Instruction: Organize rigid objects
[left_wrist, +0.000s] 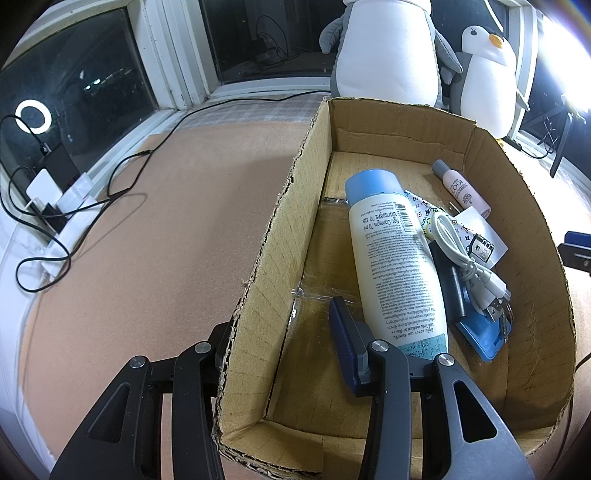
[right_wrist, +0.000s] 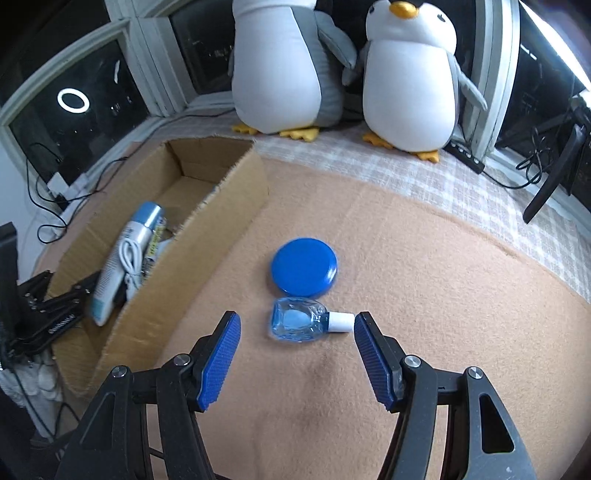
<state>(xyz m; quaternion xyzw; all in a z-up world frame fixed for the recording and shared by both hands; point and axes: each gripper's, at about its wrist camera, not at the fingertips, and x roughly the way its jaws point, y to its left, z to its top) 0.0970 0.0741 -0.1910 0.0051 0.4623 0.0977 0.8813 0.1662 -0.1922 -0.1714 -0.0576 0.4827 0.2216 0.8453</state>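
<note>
sharp fisheye views, glare upper right.

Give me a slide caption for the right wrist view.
Open right gripper approaches a small blue bottle beside a blue lid, cardboard box alongside.

"Net Contents 70 ml" on white bottle (left_wrist: 397, 266), "COGI" on pink bottle (left_wrist: 461, 188)
</note>
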